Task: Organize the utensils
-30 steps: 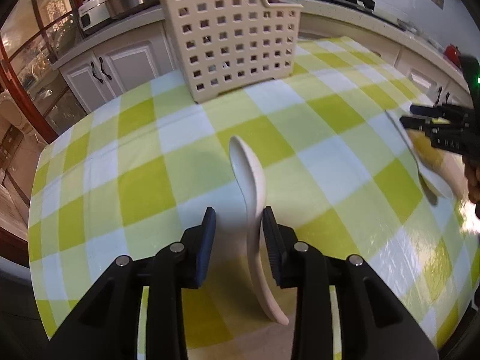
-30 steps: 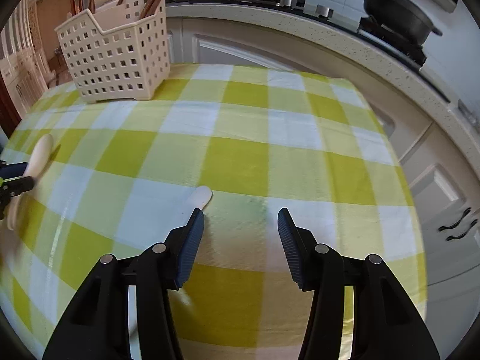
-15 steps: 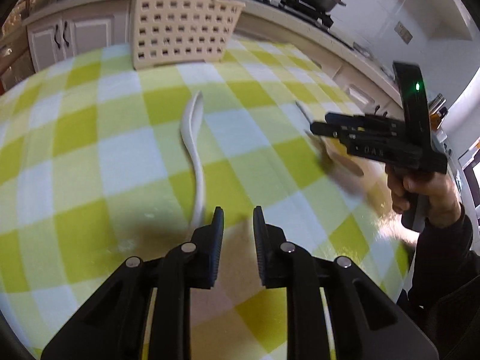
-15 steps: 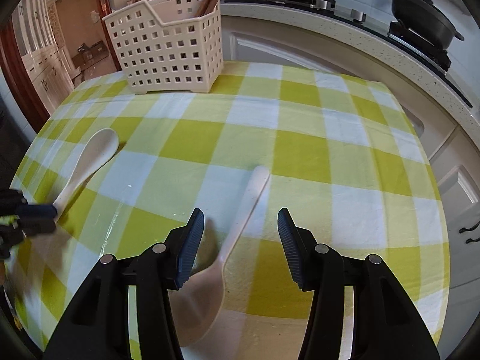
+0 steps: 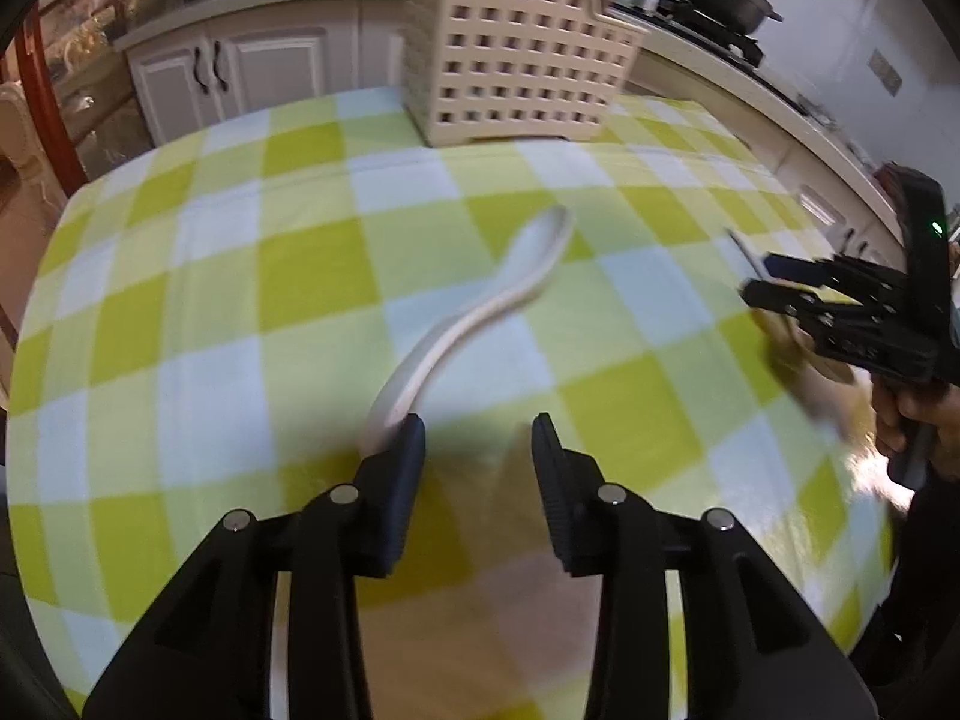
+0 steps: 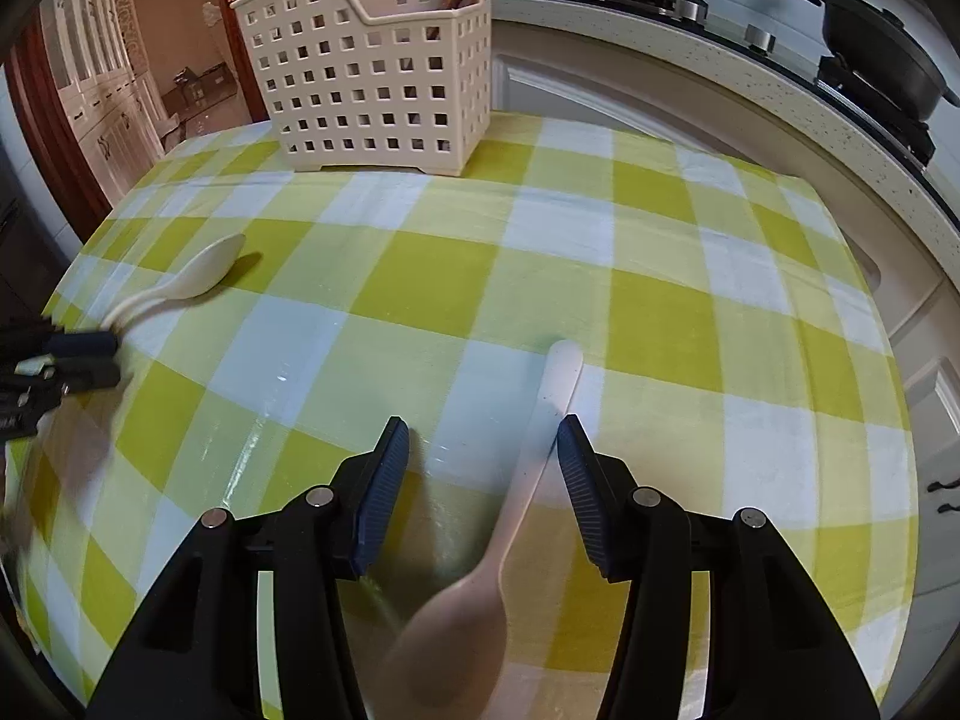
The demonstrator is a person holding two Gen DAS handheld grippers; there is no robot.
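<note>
A white curved spoon (image 5: 480, 312) lies on the yellow-green checked tablecloth (image 5: 240, 276); its handle end touches the left finger of my open left gripper (image 5: 478, 438). A second cream spoon (image 6: 510, 516) lies between the fingers of my open right gripper (image 6: 483, 438), bowl toward me, handle pointing away. A cream perforated utensil basket (image 6: 372, 78) holding chopsticks stands at the table's far edge; it also shows in the left wrist view (image 5: 510, 42). The right gripper (image 5: 840, 306) shows at the right of the left wrist view. The white spoon (image 6: 192, 282) and left gripper (image 6: 54, 360) show at the right wrist view's left.
A kitchen counter (image 6: 750, 78) with black pans (image 6: 882, 66) on a stove runs behind the table. White cabinets (image 5: 240, 66) stand at the back left. The table edge (image 6: 900, 420) drops off at the right.
My left gripper has opened wide and turned, so the white spoon's handle now sits by its left finger. My right gripper moved forward over the cream spoon, whose bowl now lies nearer the camera.
</note>
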